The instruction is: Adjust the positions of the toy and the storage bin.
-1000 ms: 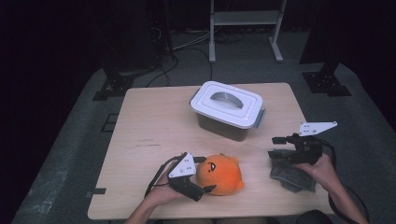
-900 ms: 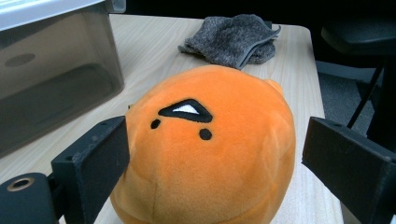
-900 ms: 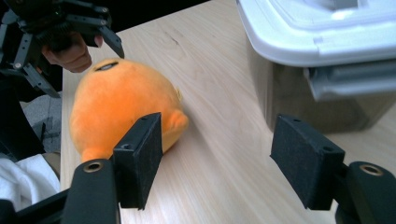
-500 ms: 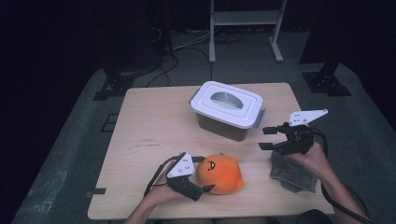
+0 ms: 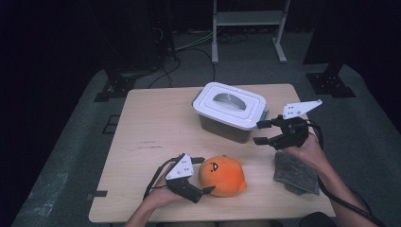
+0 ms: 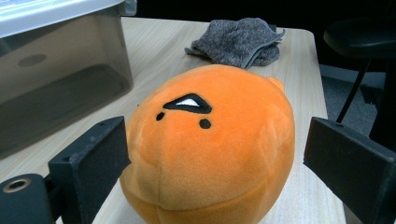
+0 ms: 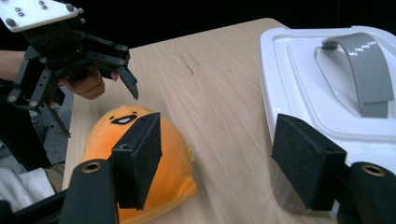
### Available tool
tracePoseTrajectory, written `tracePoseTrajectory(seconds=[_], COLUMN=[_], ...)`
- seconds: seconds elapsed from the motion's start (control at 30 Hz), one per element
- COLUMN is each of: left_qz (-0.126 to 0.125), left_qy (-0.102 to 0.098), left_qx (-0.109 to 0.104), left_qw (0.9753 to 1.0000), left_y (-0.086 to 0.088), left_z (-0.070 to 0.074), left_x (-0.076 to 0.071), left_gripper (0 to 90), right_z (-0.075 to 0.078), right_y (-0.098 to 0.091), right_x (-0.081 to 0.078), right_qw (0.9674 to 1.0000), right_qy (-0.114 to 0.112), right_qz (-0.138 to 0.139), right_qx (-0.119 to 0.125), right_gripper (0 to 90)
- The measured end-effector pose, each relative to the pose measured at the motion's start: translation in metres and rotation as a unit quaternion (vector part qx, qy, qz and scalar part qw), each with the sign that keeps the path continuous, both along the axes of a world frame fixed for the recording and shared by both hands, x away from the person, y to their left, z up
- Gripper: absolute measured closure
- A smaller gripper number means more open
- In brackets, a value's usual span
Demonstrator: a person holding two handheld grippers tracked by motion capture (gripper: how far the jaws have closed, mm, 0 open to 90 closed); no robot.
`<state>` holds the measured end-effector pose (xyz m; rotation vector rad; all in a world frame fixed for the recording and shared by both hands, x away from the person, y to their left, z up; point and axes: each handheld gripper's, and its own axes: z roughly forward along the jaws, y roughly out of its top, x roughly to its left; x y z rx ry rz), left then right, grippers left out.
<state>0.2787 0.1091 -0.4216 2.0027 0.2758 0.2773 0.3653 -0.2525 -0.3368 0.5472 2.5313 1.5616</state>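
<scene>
At the near edge of the table (image 5: 142, 142), the left gripper (image 5: 201, 176) lies low on the wood, held by the person's left hand (image 5: 163, 196). Its jaws stand spread on either side of the orange plush toy (image 5: 222, 176), one to each flank; in the left gripper view the plush toy (image 6: 210, 144) sits between the two black pads, the left pad about touching its side and the right pad clear of it, so the toy is bracketed, not squeezed. The toy rests on the tabletop with its small black face (two dots and a wedge-shaped mouth) turned upward.

To the right at about the same depth, a folded grey cloth (image 5: 295, 172) lies on the table near its right edge, under the person's right forearm; it also shows beyond the toy in the left gripper view (image 6: 238, 39).

Farther in, the right gripper (image 5: 261, 133) hangs in the air above the table, just beside the near right corner of the lidded box, its jaws released and nothing between them. From its own camera the pads frame bare wood, with the toy (image 7: 140, 163) to one side and the box lid to the other.

Farthest back stands the clear storage box (image 5: 231, 111), its white lid with a grey handle shut on top.
</scene>
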Motion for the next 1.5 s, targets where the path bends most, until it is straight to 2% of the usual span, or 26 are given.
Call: tracePoseTrajectory(seconds=[0.3,0.63,1.03,1.5], left_qz=[0.0,-0.001,0.0,-0.003], left_qy=[-0.002,-0.002,-0.001,0.002], left_qx=[-0.003,-0.005,-0.005,-0.01], left_qw=[1.0,1.0,1.0,0.9999], left_y=[0.002,0.004,0.007,0.008], left_z=[0.002,0.002,0.002,0.002], left_x=[0.0,0.0,0.0,0.0], left_gripper=[4.9,4.8,4.8,4.8], right_z=[0.014,0.024,0.024,0.023], right_y=[0.014,0.028,0.041,0.052], right_x=[0.013,0.037,0.063,0.078], right_qw=[0.9999,0.9997,0.9996,0.9994], right_qy=[-0.011,-0.017,-0.015,-0.016], right_qz=[0.01,0.009,0.013,0.015], right_qx=[-0.004,-0.013,-0.02,-0.027], right_gripper=[31.9,32.6,33.3,34.0])
